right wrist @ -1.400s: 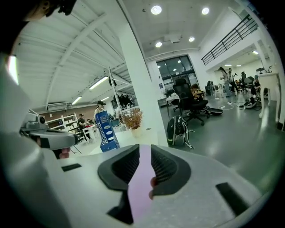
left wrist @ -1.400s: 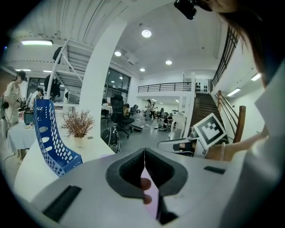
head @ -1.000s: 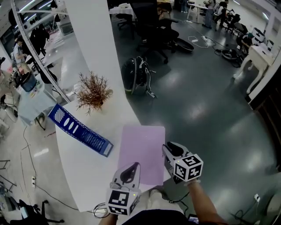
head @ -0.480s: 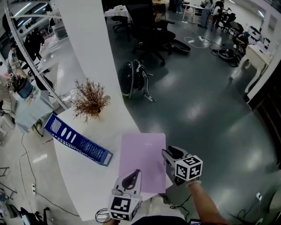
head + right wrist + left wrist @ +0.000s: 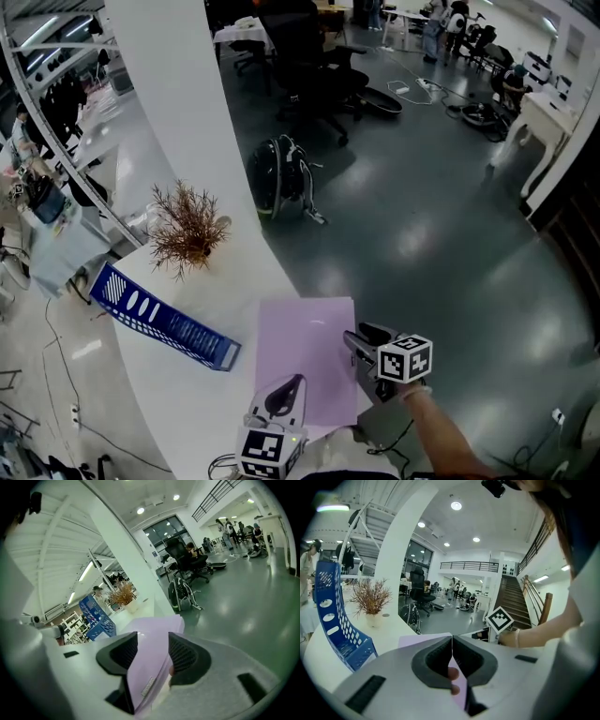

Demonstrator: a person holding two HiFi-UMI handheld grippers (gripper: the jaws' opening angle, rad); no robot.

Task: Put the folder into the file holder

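The left gripper (image 5: pixel 451 640) is clamped on the folder's (image 5: pixel 305 352) near edge. The right gripper (image 5: pixel 152 641), jaws just opening, straddles the folder's right edge unpinched. The grasp seems underway: next, lift the thin, flat lilac sheet toward the blue slotted holder (image 5: pixel 159 319) left of the folder.

I look down past a white column (image 5: pixel 173 103): right of it, a glossy grey floor (image 5: pixel 431 234), a black backpack (image 5: pixel 279 178) and black office chairs (image 5: pixel 314 66); round ceiling lights (image 5: pixel 456 506) glow above it.
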